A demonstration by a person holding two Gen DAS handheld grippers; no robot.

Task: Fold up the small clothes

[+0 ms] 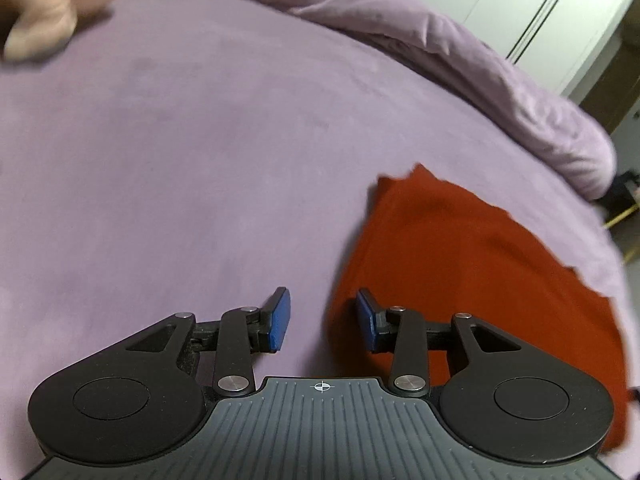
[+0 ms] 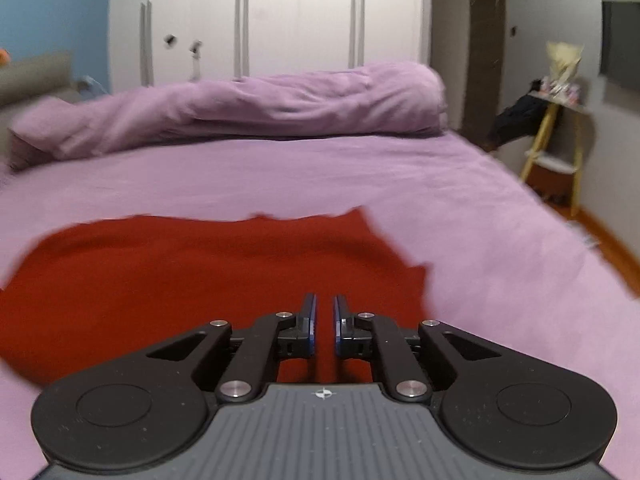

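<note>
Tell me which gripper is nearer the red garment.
Right. The right gripper hovers over the red garment; the left gripper sits at its edge, mostly over the sheet.

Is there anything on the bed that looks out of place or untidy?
Nothing looks damaged or spilled. The red garment lies on the purple sheet with uneven, jagged edges. The duvet is bunched along the far side. A peach soft item sits blurred in one corner.

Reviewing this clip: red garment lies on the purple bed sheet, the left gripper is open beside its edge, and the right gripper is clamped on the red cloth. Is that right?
Not quite. The right gripper is not clamped on the red garment: the right wrist view shows a narrow empty gap between its blue pads, nothing held. The rest stands: the garment lies on the purple bed sheet, and the left gripper is open at its edge.
</note>
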